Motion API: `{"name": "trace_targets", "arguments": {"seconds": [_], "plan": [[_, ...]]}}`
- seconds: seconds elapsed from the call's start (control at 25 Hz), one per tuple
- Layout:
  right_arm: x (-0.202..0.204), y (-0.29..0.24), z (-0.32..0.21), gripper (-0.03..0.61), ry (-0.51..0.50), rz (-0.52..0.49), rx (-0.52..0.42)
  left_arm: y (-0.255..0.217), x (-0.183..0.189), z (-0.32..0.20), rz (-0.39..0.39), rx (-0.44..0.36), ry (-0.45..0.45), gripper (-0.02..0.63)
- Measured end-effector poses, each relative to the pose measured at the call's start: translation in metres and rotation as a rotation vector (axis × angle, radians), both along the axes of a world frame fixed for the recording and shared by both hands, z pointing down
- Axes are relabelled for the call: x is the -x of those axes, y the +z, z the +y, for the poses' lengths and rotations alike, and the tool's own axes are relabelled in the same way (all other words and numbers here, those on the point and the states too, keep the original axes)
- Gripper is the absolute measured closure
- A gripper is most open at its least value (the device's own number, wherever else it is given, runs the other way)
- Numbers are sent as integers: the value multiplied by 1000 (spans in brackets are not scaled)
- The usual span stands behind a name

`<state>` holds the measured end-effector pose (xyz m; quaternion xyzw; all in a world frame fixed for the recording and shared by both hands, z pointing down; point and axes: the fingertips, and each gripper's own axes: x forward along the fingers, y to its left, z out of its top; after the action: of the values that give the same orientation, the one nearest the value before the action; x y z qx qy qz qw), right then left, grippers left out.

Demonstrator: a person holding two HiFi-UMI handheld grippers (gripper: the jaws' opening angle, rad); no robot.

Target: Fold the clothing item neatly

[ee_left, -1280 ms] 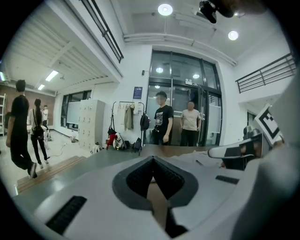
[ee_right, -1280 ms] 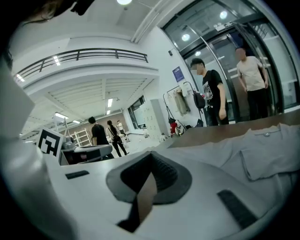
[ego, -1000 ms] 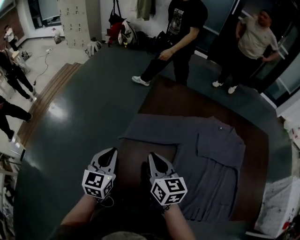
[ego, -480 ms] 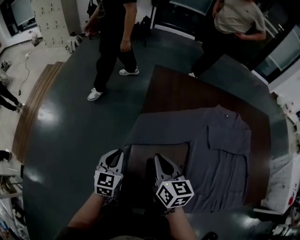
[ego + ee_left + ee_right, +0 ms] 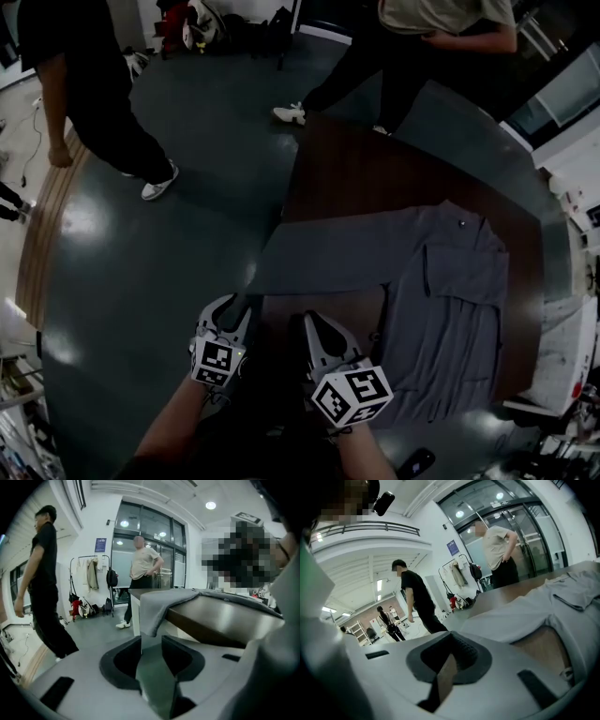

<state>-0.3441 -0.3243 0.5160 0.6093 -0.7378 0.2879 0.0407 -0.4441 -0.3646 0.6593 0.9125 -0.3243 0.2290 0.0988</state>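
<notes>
A dark grey floor (image 5: 169, 244) surrounds the brown wooden table (image 5: 375, 178). Beyond the table's far edge stands a person in a beige top (image 5: 422, 37); off its far left corner, out on the floor, stands a person in black (image 5: 94, 103).

The grey collared shirt (image 5: 450, 309) lies spread flat on the table's right half, with its collar toward the far edge. Its sleeve (image 5: 319, 262) stretches across to the table's left edge, and its end droops over that edge.

The left gripper (image 5: 236, 305) is just off the table's near left corner, close under the hanging sleeve end. Its jaws have just been opening and stand spread, with only floor showing in the gap. The right gripper (image 5: 314, 323) is over the table's near edge, beside the shirt's body. Its jaws are pressed together on nothing.
</notes>
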Motion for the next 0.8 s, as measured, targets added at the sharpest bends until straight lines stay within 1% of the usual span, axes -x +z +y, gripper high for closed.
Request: {"name": "trace_targets", "arguments": {"seconds": [0.16,0.28,0.44,0.48,0.52,0.56,0.68,0.8], "plan": [[2,-1,-4,591,-1,0,-8,6,-6,-8,18,-8,-4,468],[0,2,-4,591,8,-10,-2,7,-16,-15,29,-23,-2,468],[1,5,0,591,9,-12,9,8,-19,-23,19,-46,-18,469],[1,5,0,591,9,-11,10,8,-18,-24,19,-41,-19,492],[1,5,0,591,9,-9,10,7,-17,-25,21,-31,-22,544],[0,4,0,591,9,-8,8,6,-16,-25,27,-18,-26,558],[-4,1,1,591,9,-6,5,-2,-13,-26,47,3,-45,574],[-10,-7,3,591,6,-3,-7,-24,-9,-27,67,-24,-75,578]]}}
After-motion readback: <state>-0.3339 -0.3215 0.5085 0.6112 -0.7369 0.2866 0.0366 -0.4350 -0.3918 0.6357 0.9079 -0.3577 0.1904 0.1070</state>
